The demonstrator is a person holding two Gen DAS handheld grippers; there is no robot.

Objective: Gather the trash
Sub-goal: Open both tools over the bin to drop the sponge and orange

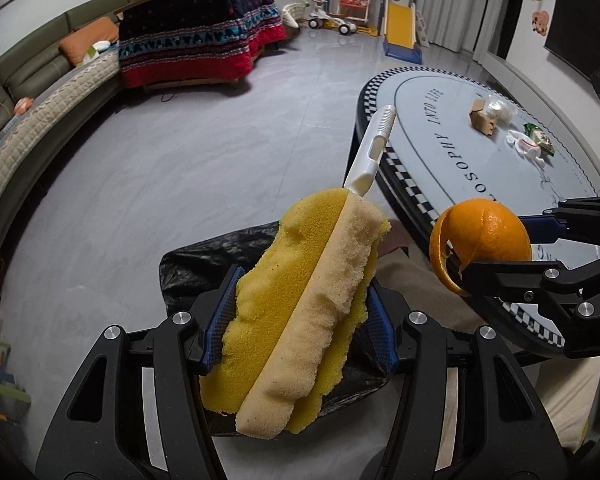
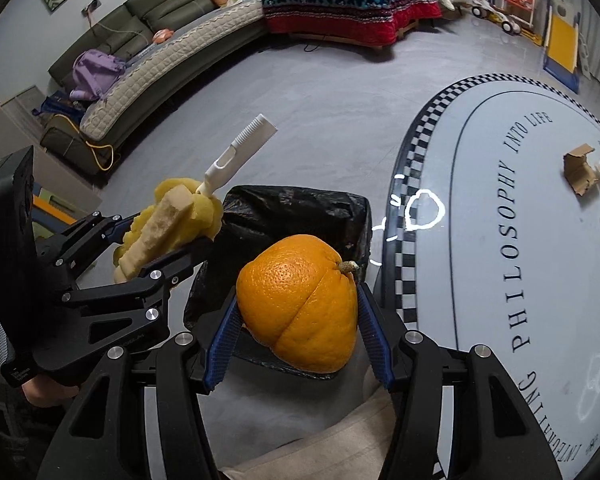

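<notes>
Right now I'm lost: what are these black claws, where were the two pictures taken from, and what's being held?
No robot here: a person holds a hand-held gripper in each hand, each with its own camera looking along its fingers. The left hand-held gripper clamps a yellow sponge brush; the right hand-held gripper clamps an orange peel. Both hang over a black trash bag. On the oval table lie a cardboard scrap and wrappers.

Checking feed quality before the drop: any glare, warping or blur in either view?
Left wrist: sharp, fisheye bows the sofa, dark corners. Right wrist: bright white lamp reflections on the table, orange peel crisp, edges warped.
</notes>
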